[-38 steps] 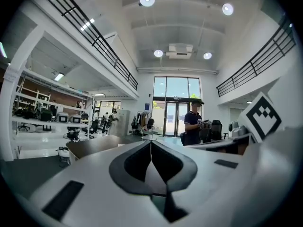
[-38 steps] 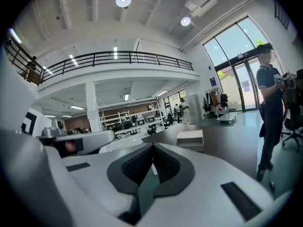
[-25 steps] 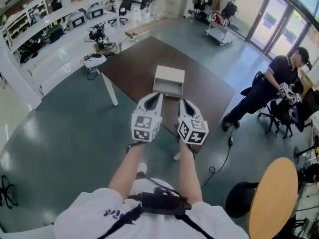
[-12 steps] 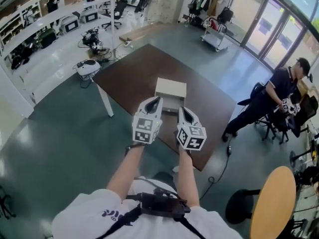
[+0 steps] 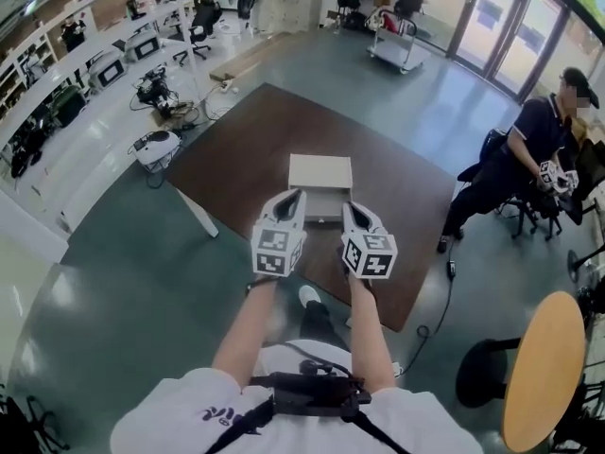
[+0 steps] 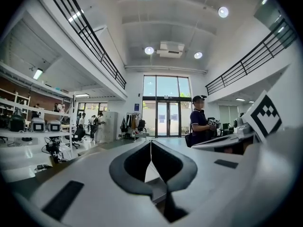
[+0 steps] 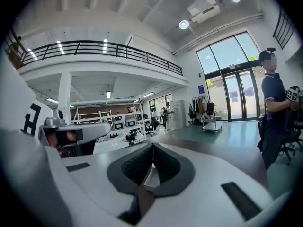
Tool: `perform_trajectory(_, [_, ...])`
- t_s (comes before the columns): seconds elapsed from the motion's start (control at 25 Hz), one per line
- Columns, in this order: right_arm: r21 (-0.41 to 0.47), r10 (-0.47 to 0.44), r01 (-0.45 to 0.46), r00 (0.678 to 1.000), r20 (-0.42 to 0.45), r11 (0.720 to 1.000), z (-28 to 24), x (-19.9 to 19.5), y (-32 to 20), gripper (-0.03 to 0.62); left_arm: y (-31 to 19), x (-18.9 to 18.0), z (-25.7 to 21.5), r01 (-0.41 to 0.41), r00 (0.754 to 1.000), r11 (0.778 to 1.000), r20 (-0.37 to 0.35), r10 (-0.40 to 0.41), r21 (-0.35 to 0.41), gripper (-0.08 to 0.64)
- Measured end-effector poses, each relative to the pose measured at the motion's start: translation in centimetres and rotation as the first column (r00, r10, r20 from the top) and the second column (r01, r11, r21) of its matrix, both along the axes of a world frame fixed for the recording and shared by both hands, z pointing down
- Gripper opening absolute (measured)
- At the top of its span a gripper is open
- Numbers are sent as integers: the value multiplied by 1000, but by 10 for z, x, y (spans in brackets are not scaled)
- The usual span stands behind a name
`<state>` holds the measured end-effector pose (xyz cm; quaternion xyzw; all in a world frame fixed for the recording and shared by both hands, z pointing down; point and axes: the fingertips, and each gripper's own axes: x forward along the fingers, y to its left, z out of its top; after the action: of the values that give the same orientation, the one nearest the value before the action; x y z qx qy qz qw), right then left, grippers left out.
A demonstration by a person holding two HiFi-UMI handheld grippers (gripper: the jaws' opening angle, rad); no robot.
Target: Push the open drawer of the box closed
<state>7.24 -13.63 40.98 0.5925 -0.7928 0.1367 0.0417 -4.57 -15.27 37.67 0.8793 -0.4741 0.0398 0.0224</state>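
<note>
A white box (image 5: 319, 171) stands on the brown table (image 5: 246, 140) in the head view. Its open drawer (image 5: 322, 210) juts toward me and shows only between the two grippers. My left gripper (image 5: 296, 195) is shut, its tip at the drawer's left front corner. My right gripper (image 5: 348, 206) is shut too, its tip at the drawer's right front corner. Whether either tip touches the drawer I cannot tell. In the left gripper view the left gripper (image 6: 150, 143) has its jaws pressed together with nothing held. The right gripper (image 7: 152, 148) looks the same in its own view.
A person in dark clothes (image 5: 526, 155) leans over chairs to the right of the table. A round wooden table (image 5: 543, 371) and a black stool (image 5: 482, 376) stand at lower right. Shelves and desks (image 5: 85, 55) with equipment line the left; a cart (image 5: 391, 49) stands far back.
The view has shifted forward and both grippers have moved closer to the box, flanking the drawer front. Both stayed shut.
</note>
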Motion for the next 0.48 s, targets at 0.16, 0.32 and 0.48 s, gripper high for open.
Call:
perform_trajectory(0.16, [-25, 22, -22, 999, 25, 999, 15, 19, -31, 3, -30, 18, 8, -18, 1000, 1000, 9, 18, -12, 9])
perform_trajectory(0.32, [-84, 24, -21, 999, 37, 996, 53, 31, -44, 3, -46, 30, 38, -19, 1000, 998, 14, 20, -58, 9])
perform_trajectory(0.48, [-154, 23, -11, 997, 76, 988, 89, 29, -53, 3, -58, 30, 65, -14, 1000, 993, 15, 16, -118, 9])
